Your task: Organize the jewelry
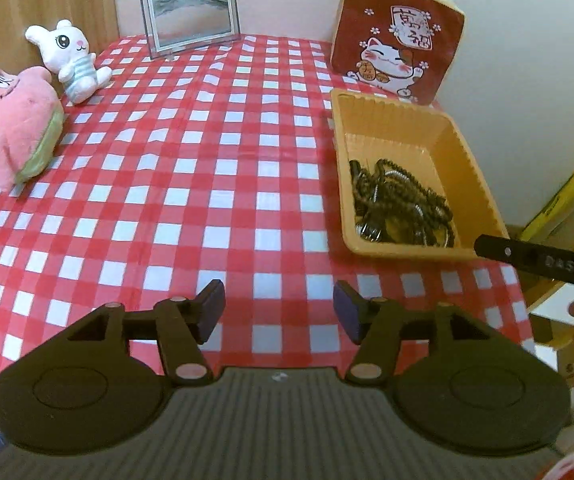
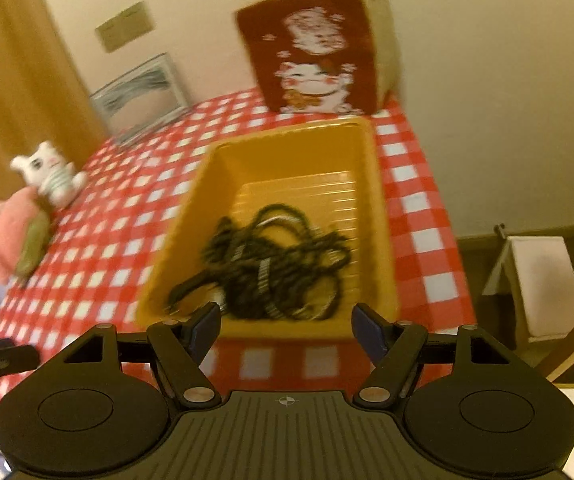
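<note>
Figure: the heap of dark beaded jewelry (image 2: 271, 268) is shown lying in the near half of the yellow tray (image 2: 381, 216), which rests on the red-checked desk (image 2: 415, 240). In the right wrist view the heap is seen at centre frame, directly above and between the fingers of the right gripper (image 2: 286, 330); these are spread wide, with nothing between them. The tray's long axis is seen running up the frame, in line with the fingers. In the left wrist view the left gripper (image 1: 279, 311) is likewise spread wide and empty over bare cloth, while the tray (image 1: 483, 184) is placed well apart at right of frame. The right gripper is therefore judged the nearer to the jewelry. No loose piece is seen on the desk.
</note>
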The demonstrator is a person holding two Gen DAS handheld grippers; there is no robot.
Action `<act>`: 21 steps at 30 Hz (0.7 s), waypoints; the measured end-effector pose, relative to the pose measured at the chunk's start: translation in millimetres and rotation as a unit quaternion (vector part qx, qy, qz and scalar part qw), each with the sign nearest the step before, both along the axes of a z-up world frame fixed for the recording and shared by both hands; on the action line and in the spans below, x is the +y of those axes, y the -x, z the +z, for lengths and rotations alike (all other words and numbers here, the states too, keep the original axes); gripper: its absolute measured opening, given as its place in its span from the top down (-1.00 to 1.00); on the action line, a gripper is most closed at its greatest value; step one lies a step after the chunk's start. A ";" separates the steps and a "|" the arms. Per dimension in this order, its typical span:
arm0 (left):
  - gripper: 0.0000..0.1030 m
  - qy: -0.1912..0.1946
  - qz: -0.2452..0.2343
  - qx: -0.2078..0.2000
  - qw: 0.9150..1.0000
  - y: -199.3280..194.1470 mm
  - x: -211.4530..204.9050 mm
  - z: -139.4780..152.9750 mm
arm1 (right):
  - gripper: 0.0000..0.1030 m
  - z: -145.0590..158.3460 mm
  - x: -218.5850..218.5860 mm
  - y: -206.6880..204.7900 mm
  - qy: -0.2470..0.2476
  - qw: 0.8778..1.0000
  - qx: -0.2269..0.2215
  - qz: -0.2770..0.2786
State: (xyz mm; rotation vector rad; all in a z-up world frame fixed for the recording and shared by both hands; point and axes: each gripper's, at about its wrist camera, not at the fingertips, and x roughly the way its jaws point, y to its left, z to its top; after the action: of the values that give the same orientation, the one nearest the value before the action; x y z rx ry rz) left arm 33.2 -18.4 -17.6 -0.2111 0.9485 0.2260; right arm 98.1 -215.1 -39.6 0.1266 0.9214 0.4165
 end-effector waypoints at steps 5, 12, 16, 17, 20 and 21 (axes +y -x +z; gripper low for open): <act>-0.40 -0.012 -0.010 0.005 1.000 9.9 4.4 2.8 | -0.40 10.1 27.3 24.6 0.005 0.999 0.031 0.032; -0.63 -0.029 -0.035 -0.016 0.999 36.2 22.4 15.2 | -0.40 21.3 64.3 54.2 0.017 0.998 0.042 0.036; -0.63 -0.023 -0.045 -0.019 0.999 47.0 36.9 20.1 | -0.40 24.6 79.1 69.2 0.019 0.998 0.045 0.029; -0.63 -0.025 -0.049 -0.017 0.998 49.6 39.0 20.6 | -0.40 25.6 82.7 73.0 0.020 0.998 0.045 0.027; -0.63 -0.027 -0.060 -0.011 0.998 56.1 45.7 20.3 | -0.40 28.6 91.9 83.6 0.021 0.999 0.042 0.026; -0.63 -0.025 -0.062 -0.008 0.998 57.6 47.7 19.5 | -0.40 29.1 94.7 86.3 0.022 0.999 0.042 0.024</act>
State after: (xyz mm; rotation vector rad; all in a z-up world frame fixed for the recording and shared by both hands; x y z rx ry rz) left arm -24.4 29.3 1.9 -0.1065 0.9351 0.1338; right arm 11.9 -120.5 -10.5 0.0817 1.0164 0.4385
